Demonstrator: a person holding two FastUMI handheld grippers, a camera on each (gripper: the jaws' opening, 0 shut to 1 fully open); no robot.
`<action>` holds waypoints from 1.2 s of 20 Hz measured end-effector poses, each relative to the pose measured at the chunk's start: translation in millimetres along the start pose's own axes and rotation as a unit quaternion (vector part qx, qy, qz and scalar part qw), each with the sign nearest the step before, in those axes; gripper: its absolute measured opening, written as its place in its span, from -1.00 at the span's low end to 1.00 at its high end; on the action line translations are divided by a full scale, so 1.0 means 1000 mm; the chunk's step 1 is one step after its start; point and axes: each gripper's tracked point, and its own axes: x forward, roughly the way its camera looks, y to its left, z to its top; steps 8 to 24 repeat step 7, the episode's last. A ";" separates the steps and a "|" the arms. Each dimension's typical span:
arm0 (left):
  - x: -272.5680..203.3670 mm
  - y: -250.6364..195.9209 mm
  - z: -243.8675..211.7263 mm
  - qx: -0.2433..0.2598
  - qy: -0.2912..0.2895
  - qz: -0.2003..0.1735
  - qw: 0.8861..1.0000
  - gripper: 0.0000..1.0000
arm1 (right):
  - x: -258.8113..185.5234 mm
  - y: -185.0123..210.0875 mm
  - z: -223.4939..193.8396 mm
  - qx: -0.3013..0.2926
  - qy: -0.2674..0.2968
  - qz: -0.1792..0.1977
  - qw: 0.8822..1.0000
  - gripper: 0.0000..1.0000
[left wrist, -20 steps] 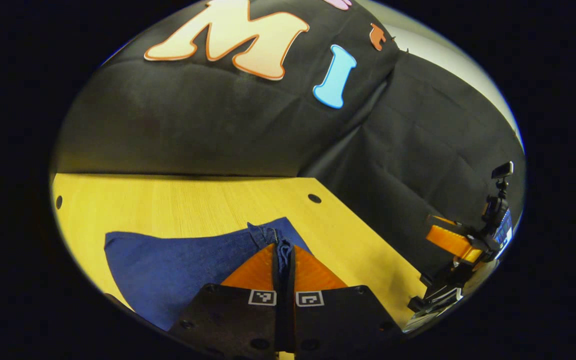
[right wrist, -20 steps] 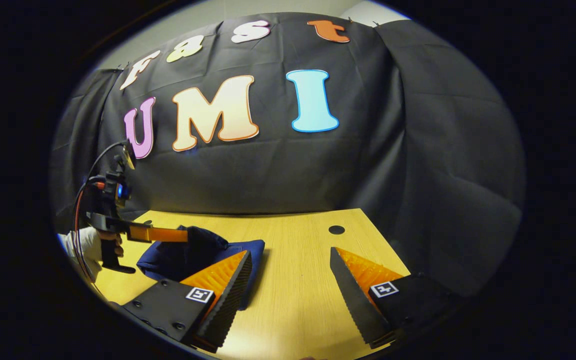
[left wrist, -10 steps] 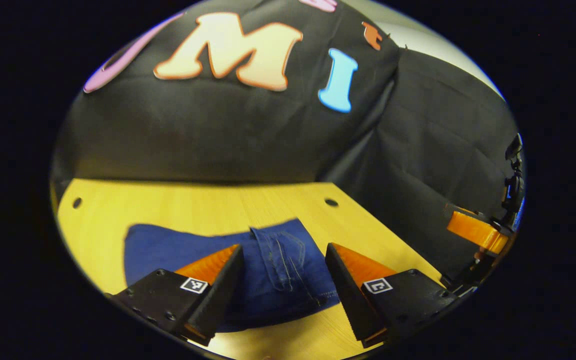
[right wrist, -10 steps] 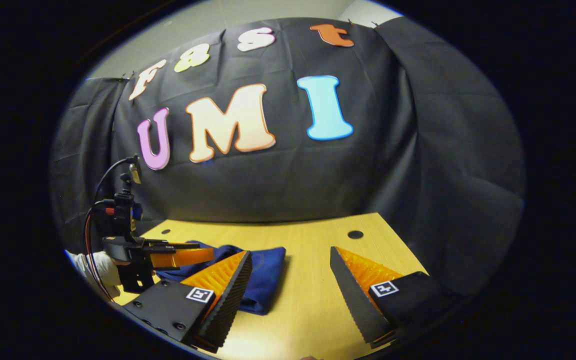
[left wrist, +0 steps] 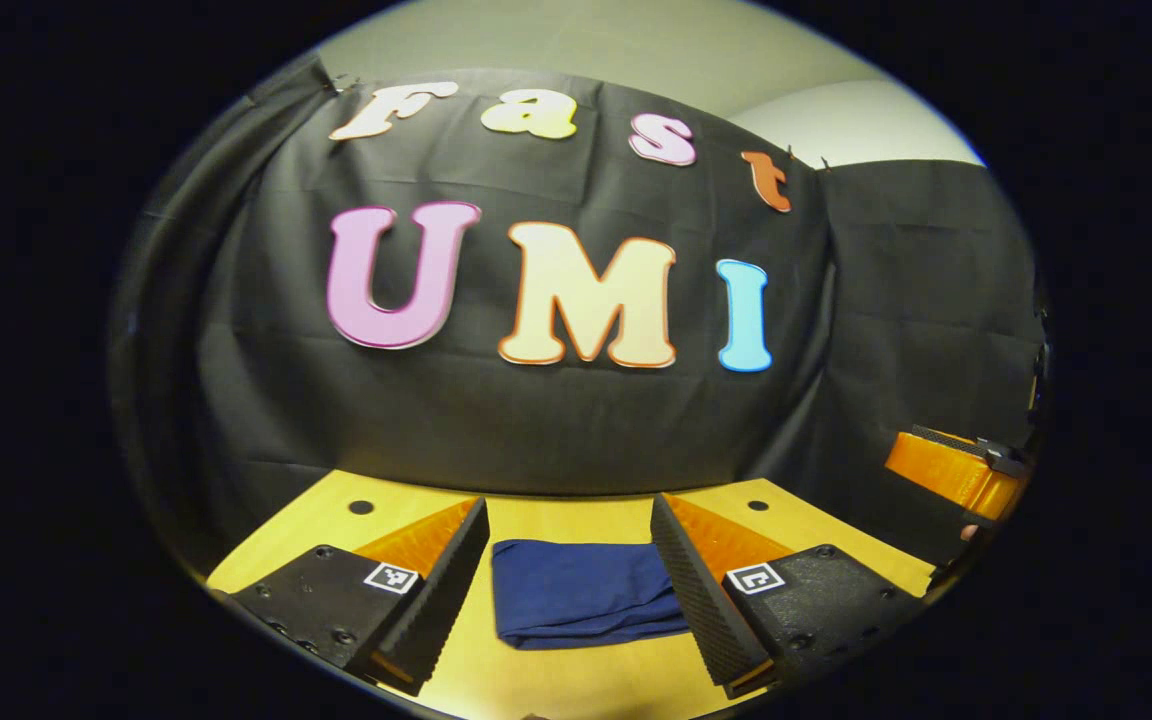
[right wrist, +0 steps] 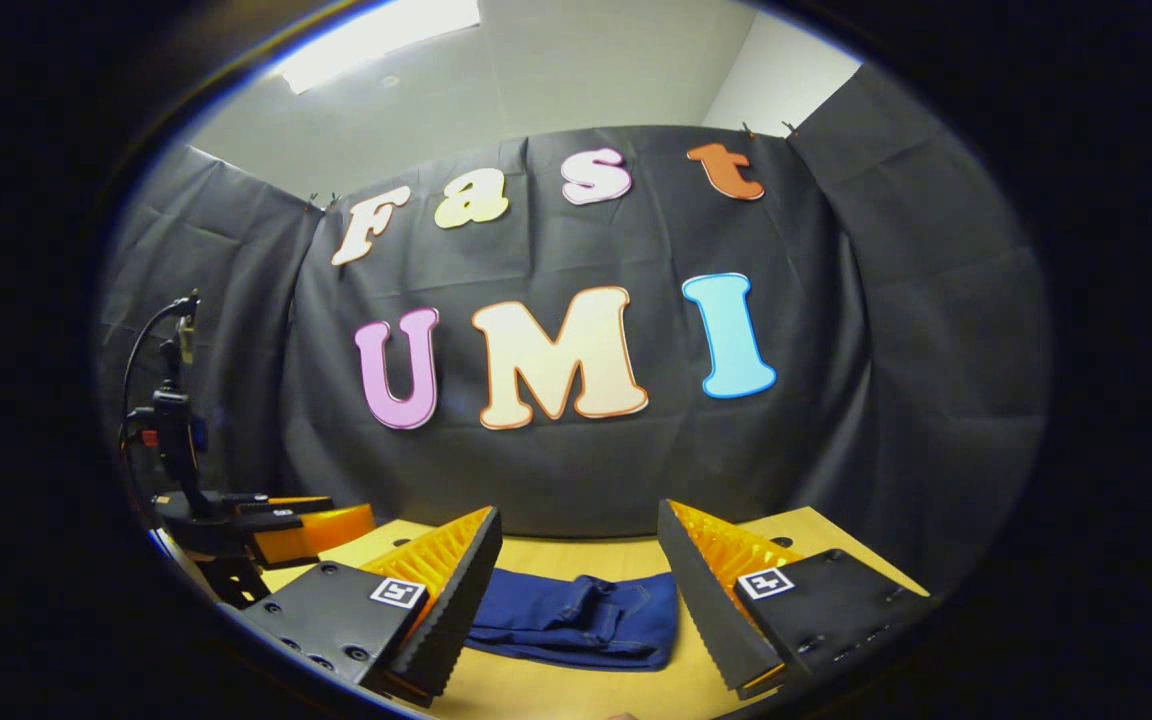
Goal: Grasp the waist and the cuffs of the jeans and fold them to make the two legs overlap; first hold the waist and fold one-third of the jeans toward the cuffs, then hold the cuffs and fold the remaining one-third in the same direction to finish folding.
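One folded jeans (left wrist: 584,592) bundle on the table (left wrist: 536,680), left gripper (left wrist: 568,590) and right gripper (right wrist: 581,600) both wide, holding nothing.

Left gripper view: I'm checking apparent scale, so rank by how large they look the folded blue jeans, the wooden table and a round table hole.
1. Wooden table
2. Folded blue jeans
3. Round table hole, by far the smallest.
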 end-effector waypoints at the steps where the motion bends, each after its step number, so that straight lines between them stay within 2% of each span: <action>1: -0.014 0.010 0.003 -0.002 -0.003 0.008 1.000 0.91 | -0.006 0.010 0.003 0.006 -0.002 -0.001 1.000 0.84; 5: -0.053 0.036 0.019 0.006 -0.017 0.029 0.999 0.91 | -0.020 0.041 0.012 0.004 -0.008 0.012 1.000 0.84; 6: -0.058 0.040 0.022 0.012 -0.021 0.034 0.999 0.86 | -0.025 0.045 0.015 0.001 -0.013 0.016 1.000 0.94; 7: -0.064 0.043 0.026 0.017 -0.026 0.036 0.999 0.90 | -0.028 0.050 0.018 0.000 -0.017 0.019 1.000 0.94; 24: -0.064 0.043 0.026 0.017 -0.026 0.036 0.999 0.90 | -0.028 0.050 0.018 0.000 -0.017 0.019 1.000 0.94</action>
